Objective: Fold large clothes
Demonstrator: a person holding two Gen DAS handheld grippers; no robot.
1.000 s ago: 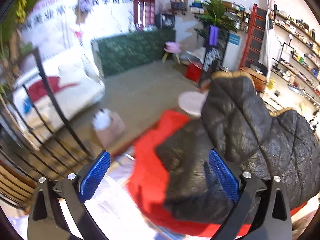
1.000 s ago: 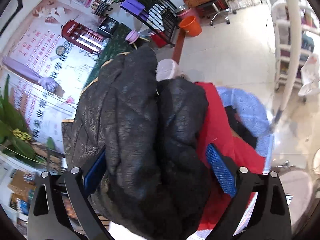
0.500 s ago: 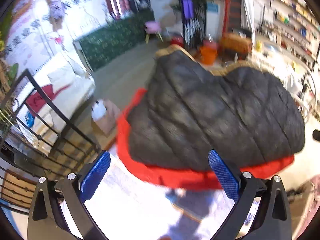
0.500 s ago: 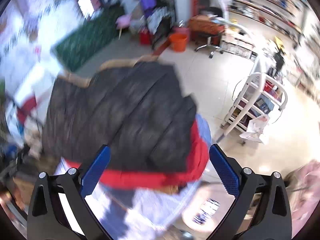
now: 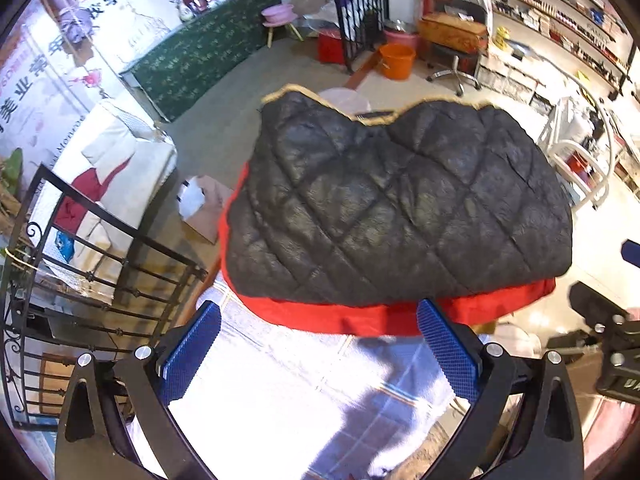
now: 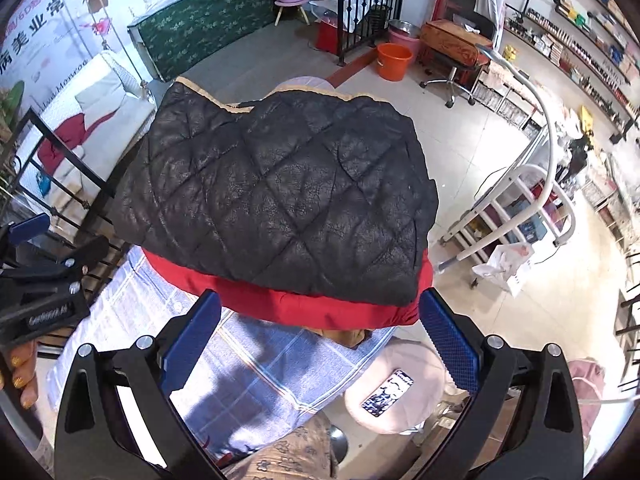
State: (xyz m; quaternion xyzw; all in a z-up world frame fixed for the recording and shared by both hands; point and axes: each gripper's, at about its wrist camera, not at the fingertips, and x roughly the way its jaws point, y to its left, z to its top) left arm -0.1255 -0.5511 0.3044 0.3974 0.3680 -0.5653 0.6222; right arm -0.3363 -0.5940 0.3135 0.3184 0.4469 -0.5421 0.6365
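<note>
Your left gripper [image 5: 318, 350] is spread wide with nothing between its blue pads [image 5: 447, 350], and your right gripper [image 6: 320, 340] is the same, wide apart and empty. Right under both sits the checked blue cloth [image 5: 320, 392] covering the desk. Just ahead of the fingertips lies the folded jacket [image 5: 392, 208], black quilted side up, red lining [image 6: 320, 308] peeking out along the near edge, tan trim on the far edge. Off to the right gripper's lower right there's a phone [image 6: 387, 393] on a round pink stool [image 6: 424, 364]. Farther out, an orange bucket [image 6: 393, 61]. The wall poster [image 6: 44, 12] has Chinese characters, "美业" readable.
</note>
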